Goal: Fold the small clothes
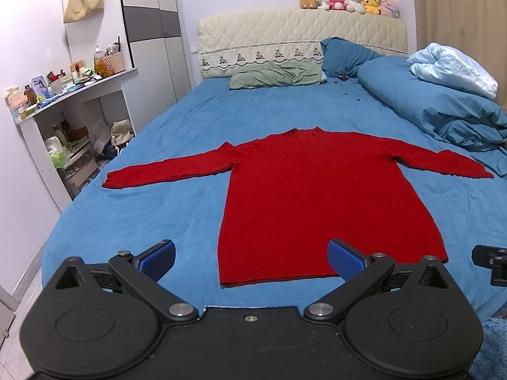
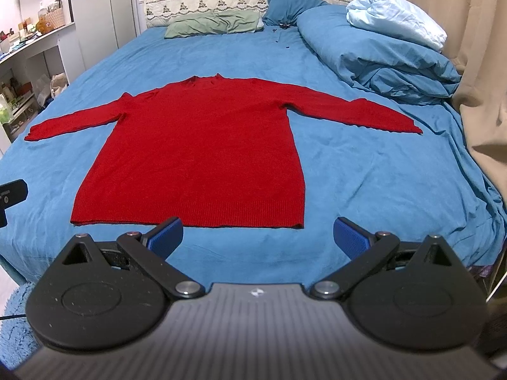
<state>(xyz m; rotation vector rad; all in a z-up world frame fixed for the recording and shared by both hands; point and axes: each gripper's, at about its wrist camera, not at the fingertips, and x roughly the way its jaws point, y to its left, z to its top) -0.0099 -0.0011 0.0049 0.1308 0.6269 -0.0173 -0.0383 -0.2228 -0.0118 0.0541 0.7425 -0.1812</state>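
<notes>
A red long-sleeved sweater [image 1: 317, 196] lies flat and spread out on the blue bed sheet [image 1: 158, 215], collar toward the headboard, both sleeves stretched out sideways. It also shows in the right wrist view [image 2: 202, 148]. My left gripper [image 1: 252, 259] is open and empty, held above the sweater's hem near its left corner. My right gripper [image 2: 258, 236] is open and empty, just in front of the hem's right half. A black part of the right gripper shows at the left wrist view's right edge [image 1: 491, 261].
A bunched blue duvet [image 1: 443, 107] with a pale blue pillow [image 1: 453, 69] lies at the bed's right. Green [image 1: 275, 76] and blue pillows lie at the headboard [image 1: 285, 38], plush toys [image 1: 348, 0] on top. A cluttered white shelf [image 1: 73, 101] stands left. A beige curtain [image 2: 475, 63] hangs right.
</notes>
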